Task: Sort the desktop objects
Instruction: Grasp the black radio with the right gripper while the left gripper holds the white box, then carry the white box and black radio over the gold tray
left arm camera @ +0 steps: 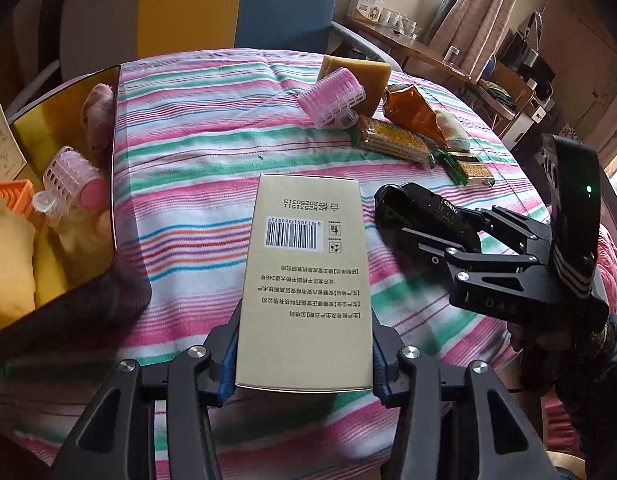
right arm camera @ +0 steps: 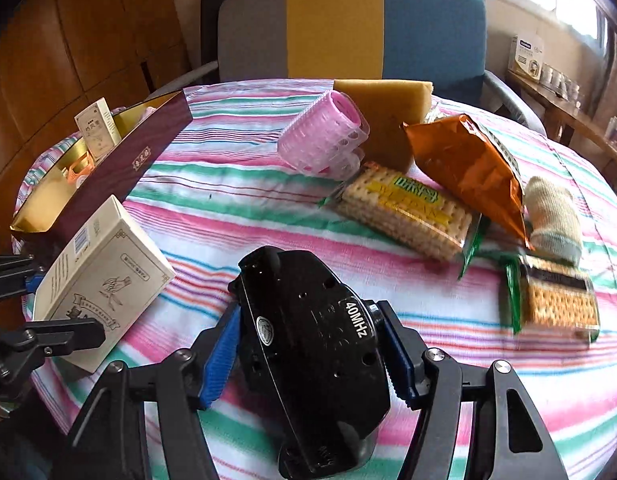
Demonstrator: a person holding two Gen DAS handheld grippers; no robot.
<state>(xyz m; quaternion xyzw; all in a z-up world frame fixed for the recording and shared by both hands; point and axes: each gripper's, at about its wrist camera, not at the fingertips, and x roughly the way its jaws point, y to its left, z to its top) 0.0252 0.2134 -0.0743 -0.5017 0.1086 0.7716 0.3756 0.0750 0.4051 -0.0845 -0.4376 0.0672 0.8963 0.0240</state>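
Desk (right arm camera: 268,208): striped cloth; snacks and curlers await sorting.
Tray (right arm camera: 120,168): open at left, collecting sorted items.
Carton (left arm camera: 304,280): left gripper (left arm camera: 304,364) clamps it, tray-bound probably.
Black remote (right arm camera: 308,344): right gripper (right arm camera: 312,356) clamps it.

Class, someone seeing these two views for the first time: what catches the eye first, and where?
The left gripper clamps a cream box in front, beside the gold-lined tray. The right gripper pinches a black gadget. Behind, a pink hair roller and biscuit packs lie on the striped cloth.
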